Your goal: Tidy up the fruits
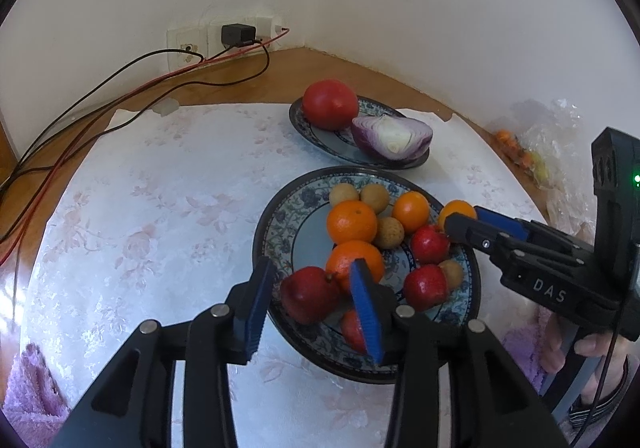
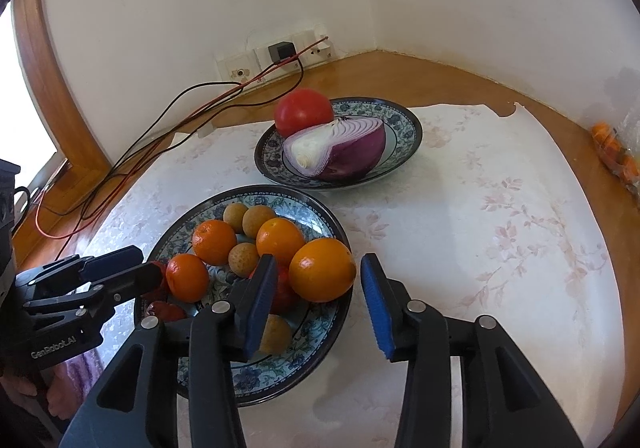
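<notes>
The left claw [image 1: 312, 296] is open, with a red fruit [image 1: 308, 298] in its gap; an orange [image 1: 354, 262] sits just past it. The right claw [image 2: 318, 302] is open too, an orange [image 2: 322, 270] between its pads, on the near plate [image 2: 280, 380].

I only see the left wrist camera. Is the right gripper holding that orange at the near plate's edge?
Observer: No. The right gripper is open; the orange sits between its jaws, not squeezed.
Operator: Any room left on the other plate?
Observer: Yes. The far plate is bare to the right of the onion.
</notes>
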The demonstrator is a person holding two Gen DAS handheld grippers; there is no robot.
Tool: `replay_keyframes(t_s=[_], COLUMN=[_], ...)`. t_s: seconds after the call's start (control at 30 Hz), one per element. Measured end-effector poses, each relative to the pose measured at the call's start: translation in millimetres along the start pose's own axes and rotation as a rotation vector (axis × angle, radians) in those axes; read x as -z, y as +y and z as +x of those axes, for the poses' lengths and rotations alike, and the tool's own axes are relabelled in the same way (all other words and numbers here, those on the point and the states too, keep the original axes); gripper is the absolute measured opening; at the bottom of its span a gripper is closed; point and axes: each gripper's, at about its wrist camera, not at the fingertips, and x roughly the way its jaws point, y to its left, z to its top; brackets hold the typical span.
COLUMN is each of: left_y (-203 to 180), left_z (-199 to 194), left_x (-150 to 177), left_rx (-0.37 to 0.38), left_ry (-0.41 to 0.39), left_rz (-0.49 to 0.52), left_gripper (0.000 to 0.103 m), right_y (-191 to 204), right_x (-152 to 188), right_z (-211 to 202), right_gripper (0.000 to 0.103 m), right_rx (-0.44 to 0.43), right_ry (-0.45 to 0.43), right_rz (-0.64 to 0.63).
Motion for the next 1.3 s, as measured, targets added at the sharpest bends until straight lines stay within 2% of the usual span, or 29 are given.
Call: replay_keyframes(t_s=[0.4, 0.6, 1.3], left_y=[2, 1, -3], left_z=[-16, -26, -39], left_x=[5, 11, 49], left_rx=[0.000, 0.001, -0.019], left_ry=[-0.005, -0.006, 0.059], left_rz=[-0.025, -0.033, -0.066], left_gripper=[0.046, 0.048, 0.048], right_y=[6, 13, 47], right_x=[7, 16, 55], right_z=[-21, -36, -64], right_gripper=[0.045, 0.052, 0.053], right_rx=[-0.001, -0.008, -0.005], right_ry=[-0.023, -0.035, -0.010], right_rz=[0.004, 0.004, -0.047])
